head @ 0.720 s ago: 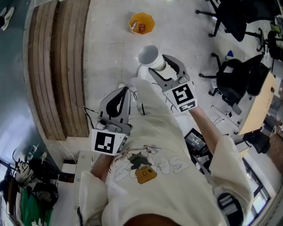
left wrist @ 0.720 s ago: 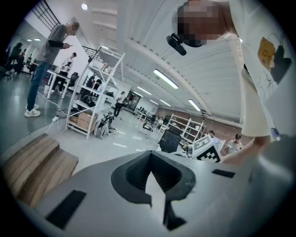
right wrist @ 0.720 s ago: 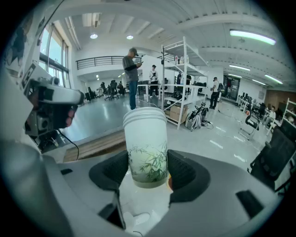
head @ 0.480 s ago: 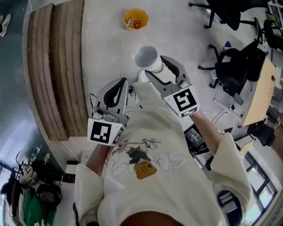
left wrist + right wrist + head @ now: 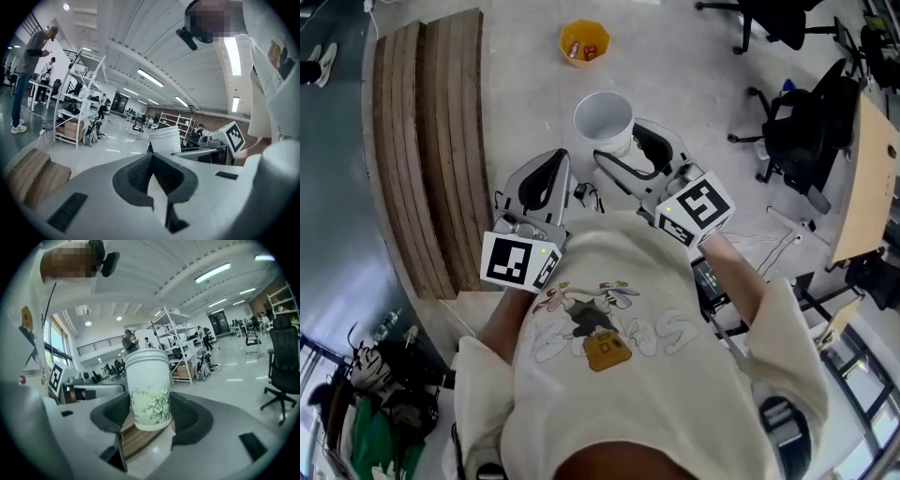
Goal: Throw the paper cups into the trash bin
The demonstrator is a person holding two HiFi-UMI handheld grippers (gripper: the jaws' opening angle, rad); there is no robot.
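Right gripper view shows the paper cup [image 5: 148,380], white with a green bamboo print, standing upright between the jaws of the right gripper [image 5: 150,404]. The pads press on its lower wall from both sides, a firm hold with the cup clear of the floor. Head view confirms that the cup's open mouth faces up, its long axis is roughly vertical, and it is carried out in front of the person. The trash bin [image 5: 584,42], small and yellow, stands on the floor ahead of the cup and slightly to its left, well apart from it, with nothing between the two. In my judgement the coming move turns on this gap: the cup must travel forward until it is over the bin's mouth before the hold is let go. The right hand bears the cup, so the work falls to it. The left gripper [image 5: 152,157] is clamped together on nothing, just beside the right one. The bin's contents are too small to identify. The surface is a pale polished floor [image 5: 516,75]. A slatted wooden platform [image 5: 412,159] runs along the left, and office chairs [image 5: 797,131] stand at the right. The room is a large open workshop with shelving racks [image 5: 176,343] and ceiling strip lights.
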